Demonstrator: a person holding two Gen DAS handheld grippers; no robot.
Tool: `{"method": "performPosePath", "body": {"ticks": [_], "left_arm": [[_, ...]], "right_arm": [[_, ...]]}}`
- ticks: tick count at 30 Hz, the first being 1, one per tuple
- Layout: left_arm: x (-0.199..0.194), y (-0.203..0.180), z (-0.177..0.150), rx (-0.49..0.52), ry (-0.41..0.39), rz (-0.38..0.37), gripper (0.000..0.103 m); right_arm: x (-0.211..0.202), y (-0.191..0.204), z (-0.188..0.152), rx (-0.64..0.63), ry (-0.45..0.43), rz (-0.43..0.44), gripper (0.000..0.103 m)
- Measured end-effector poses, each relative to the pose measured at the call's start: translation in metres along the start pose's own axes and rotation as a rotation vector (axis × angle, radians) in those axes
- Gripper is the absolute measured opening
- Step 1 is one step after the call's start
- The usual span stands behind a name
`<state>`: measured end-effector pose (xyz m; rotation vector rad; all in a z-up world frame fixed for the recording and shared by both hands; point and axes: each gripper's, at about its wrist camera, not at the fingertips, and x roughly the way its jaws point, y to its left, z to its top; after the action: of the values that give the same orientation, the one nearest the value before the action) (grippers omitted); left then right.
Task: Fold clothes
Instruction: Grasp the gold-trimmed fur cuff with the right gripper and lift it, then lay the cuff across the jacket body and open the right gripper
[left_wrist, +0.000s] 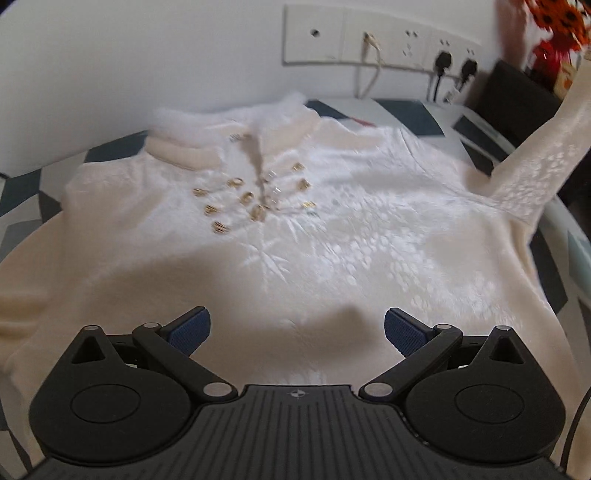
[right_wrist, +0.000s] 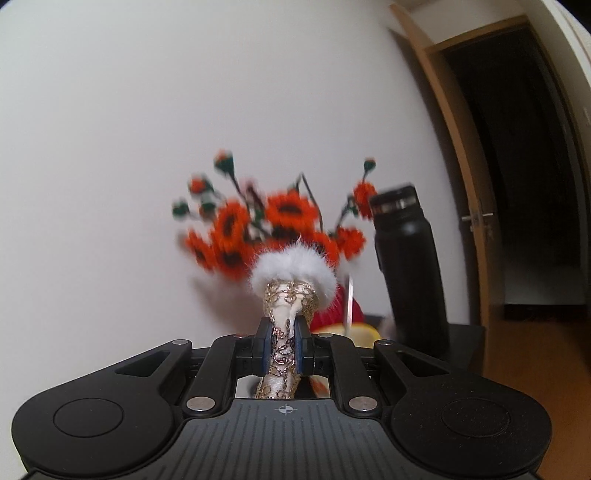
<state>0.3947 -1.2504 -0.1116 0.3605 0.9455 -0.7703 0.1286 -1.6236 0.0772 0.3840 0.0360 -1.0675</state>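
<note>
Left wrist view: cream garment (left_wrist: 295, 229) lies face up, spread flat on the patterned surface (left_wrist: 33, 184), collar (left_wrist: 236, 129) at the far end by the wall, hem near the camera. Fur trim along the collar, a row of gold clasps (left_wrist: 251, 199) down the front placket, woven leaf pattern across the chest. Left gripper (left_wrist: 297, 330) hovers over the near hem, fingers (left_wrist: 190, 328) spread wide and released, nothing between them. At far right one sleeve (left_wrist: 543, 155) rises off the surface in a taut diagonal toward the upper corner, clearly lifted from its end. Fabric reads as plush, soft, fairly thick; probably light to middling in weight, likely to drape and slide, not hold a crease. Clasps look snag-prone, so best to grip at hem, shoulder seam or cuff and stay off the front. Right wrist view: right gripper (right_wrist: 283, 347) is clenched on the sleeve cuff (right_wrist: 286, 306), fingers (right_wrist: 264, 345) pressing gold-embroidered cloth just below the white fur band, which stands up past the tips. Grip looks narrow but firm; embroidery probably gives some friction. Behind it: orange flowers (right_wrist: 258, 229), black flask (right_wrist: 410, 269), blurred.
</note>
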Motion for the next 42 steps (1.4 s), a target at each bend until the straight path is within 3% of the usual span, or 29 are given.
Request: {"method": "performPosePath", "body": {"ticks": [3,8,13,16,21,24,29,31,34,37,42], "left_arm": [[0.011,-0.006,0.0,0.025,0.028,0.003,0.102],[0.009,-0.003,-0.002,0.029,-0.013,0.006,0.102],[-0.035,0.044,0.0,-0.131,-0.117,0.008,0.102],[-0.066,0.083,-0.006,-0.215,-0.182,0.026,0.102],[-0.114,0.144,-0.026,-0.324,-0.273,0.078,0.102],[-0.133,0.177,-0.05,-0.413,-0.288,0.112,0.102],[-0.151,0.216,-0.094,-0.513,-0.246,0.167,0.102],[-0.155,0.224,-0.107,-0.529,-0.229,0.183,0.102],[-0.153,0.228,-0.112,-0.539,-0.206,0.188,0.102],[-0.144,0.227,-0.104,-0.519,-0.197,0.175,0.102],[-0.118,0.218,-0.077,-0.489,-0.165,0.114,0.102]], "right_arm": [[0.011,-0.009,-0.021,0.009,0.085,-0.031,0.011],[0.014,-0.003,-0.04,0.024,0.142,-0.015,0.011],[0.006,0.047,-0.039,0.029,0.172,0.096,0.011],[-0.004,0.101,-0.04,0.023,0.211,0.215,0.011],[-0.038,0.219,-0.063,-0.03,0.307,0.49,0.011],[-0.059,0.289,-0.098,-0.071,0.408,0.634,0.011],[-0.095,0.379,-0.186,-0.18,0.562,0.792,0.011],[-0.104,0.399,-0.224,-0.217,0.662,0.811,0.014],[-0.112,0.412,-0.268,-0.266,0.811,0.797,0.027],[-0.113,0.388,-0.271,-0.235,0.792,0.761,0.036],[-0.088,0.298,-0.245,-0.161,0.704,0.578,0.041]]}}
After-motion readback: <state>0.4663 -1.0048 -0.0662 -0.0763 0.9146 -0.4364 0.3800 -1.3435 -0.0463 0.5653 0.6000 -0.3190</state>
